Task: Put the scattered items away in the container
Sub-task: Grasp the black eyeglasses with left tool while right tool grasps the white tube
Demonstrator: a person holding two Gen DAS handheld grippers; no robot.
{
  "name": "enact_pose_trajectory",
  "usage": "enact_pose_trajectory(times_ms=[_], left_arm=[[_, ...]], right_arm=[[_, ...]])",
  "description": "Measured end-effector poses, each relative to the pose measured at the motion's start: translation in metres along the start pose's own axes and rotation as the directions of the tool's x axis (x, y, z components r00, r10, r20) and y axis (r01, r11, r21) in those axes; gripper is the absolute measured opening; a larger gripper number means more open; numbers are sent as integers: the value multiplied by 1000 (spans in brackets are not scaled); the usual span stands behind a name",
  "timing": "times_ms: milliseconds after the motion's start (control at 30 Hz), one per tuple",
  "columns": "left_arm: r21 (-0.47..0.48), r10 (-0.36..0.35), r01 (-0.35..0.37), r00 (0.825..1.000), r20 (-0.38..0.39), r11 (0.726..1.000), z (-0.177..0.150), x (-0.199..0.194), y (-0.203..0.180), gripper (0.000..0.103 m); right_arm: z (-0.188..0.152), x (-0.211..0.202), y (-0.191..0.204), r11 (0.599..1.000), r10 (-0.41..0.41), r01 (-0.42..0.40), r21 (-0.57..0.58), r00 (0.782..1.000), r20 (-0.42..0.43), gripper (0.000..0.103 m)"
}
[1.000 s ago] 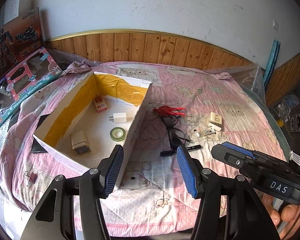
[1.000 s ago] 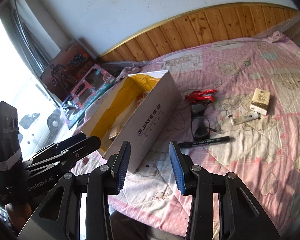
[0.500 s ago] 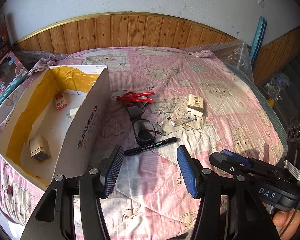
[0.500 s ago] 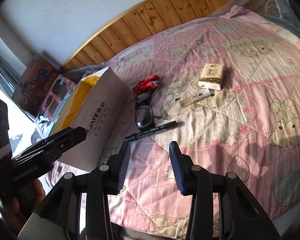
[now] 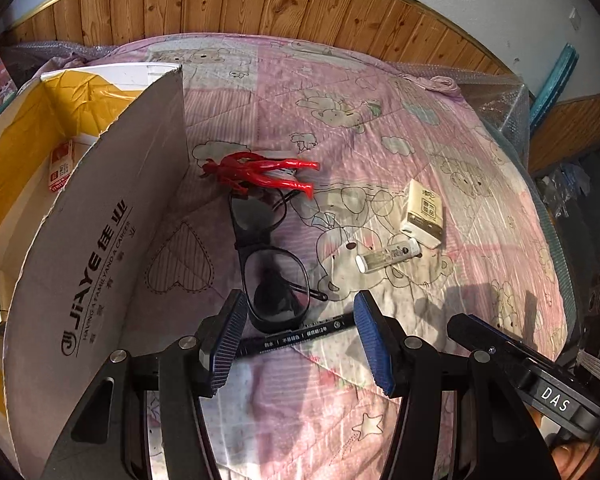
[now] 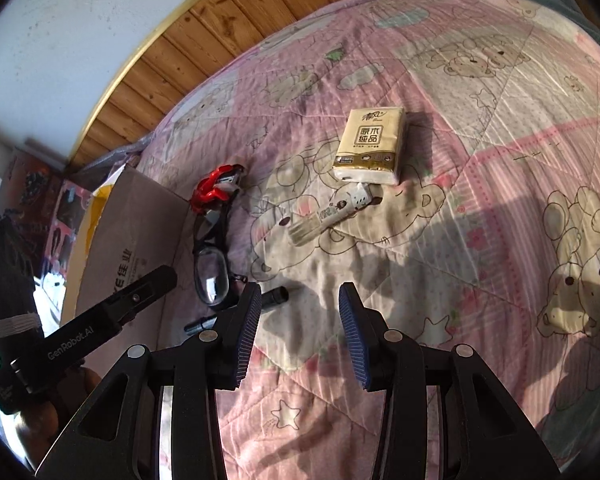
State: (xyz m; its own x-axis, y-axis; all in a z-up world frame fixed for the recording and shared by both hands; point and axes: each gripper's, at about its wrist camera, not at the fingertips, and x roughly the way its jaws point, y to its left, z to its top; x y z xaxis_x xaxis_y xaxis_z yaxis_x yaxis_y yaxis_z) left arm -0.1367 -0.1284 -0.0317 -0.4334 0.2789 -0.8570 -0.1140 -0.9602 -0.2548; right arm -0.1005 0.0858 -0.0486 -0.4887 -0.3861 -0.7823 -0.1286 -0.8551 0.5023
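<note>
A black marker pen [image 5: 296, 336] lies on the pink quilt, right between the open fingers of my left gripper [image 5: 296, 340]. Beyond it rest black glasses [image 5: 268, 264] and a red toy figure [image 5: 260, 170]. A small white tube [image 5: 388, 258] and a tissue pack [image 5: 424, 214] lie further right. The cardboard box [image 5: 100, 248] stands at the left, with a red packet [image 5: 60, 164] inside. My right gripper [image 6: 298, 328] hovers open over the quilt, the pen [image 6: 274, 296] just left of its left finger. The tissue pack [image 6: 370, 144] and tube [image 6: 332, 212] lie ahead of it.
The quilt [image 6: 480, 120] covers a bed against a wood-panelled wall [image 5: 300, 4]. Toy boxes [image 6: 56, 208] lean at the far left behind the cardboard box. The right gripper's body [image 5: 540, 384] shows at the lower right of the left wrist view.
Both grippers have moved right and down toward the quilt, away from the box. The left gripper now straddles the pen; the right has closed in on the tissue pack and tube.
</note>
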Motion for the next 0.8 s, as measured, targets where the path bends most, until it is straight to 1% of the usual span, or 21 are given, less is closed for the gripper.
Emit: enact_pose_trajectory(times_ms=[200,367,500,533,567,600,633,700,733,800], left_arm=[[-61,23,-25,999,-31,998,23,36,22,57],[-101,21,-27,998,-67,994,35,64,35,57],[-108,16,-27,995,-95,994,40,86,39,57],[-103,20,-30,995,-95,994,40,90,38,57],[-85,31,-37,997,-74,996,40,90,36,57],[-68,35,-39,997,-70,997,40,92,34,57],[-52,36,-40,997,-65,998,40,92,32,55],[-30,48,-50,997,-54,998,41,93,32,45],[-28,41,-43,998,-52,999,40,92,33,45],[-32,31,-32,998,-49,999,39,91,36,42]], right_arm=[[26,43,-9,996,-9,14,85,999,-54,44],[40,69,-21,986,-25,38,162,996,-83,44],[52,78,-16,989,-57,66,133,996,-67,44],[55,81,-13,990,-72,79,117,995,-63,44],[57,83,-9,991,-96,101,86,994,-59,43],[58,85,-4,990,-131,134,44,990,-54,39],[58,88,0,987,-162,163,11,986,-48,33],[59,91,3,983,-184,183,-15,982,-33,30],[60,91,4,980,-196,195,-25,980,-26,24],[61,92,5,975,-216,215,-48,976,-11,18]])
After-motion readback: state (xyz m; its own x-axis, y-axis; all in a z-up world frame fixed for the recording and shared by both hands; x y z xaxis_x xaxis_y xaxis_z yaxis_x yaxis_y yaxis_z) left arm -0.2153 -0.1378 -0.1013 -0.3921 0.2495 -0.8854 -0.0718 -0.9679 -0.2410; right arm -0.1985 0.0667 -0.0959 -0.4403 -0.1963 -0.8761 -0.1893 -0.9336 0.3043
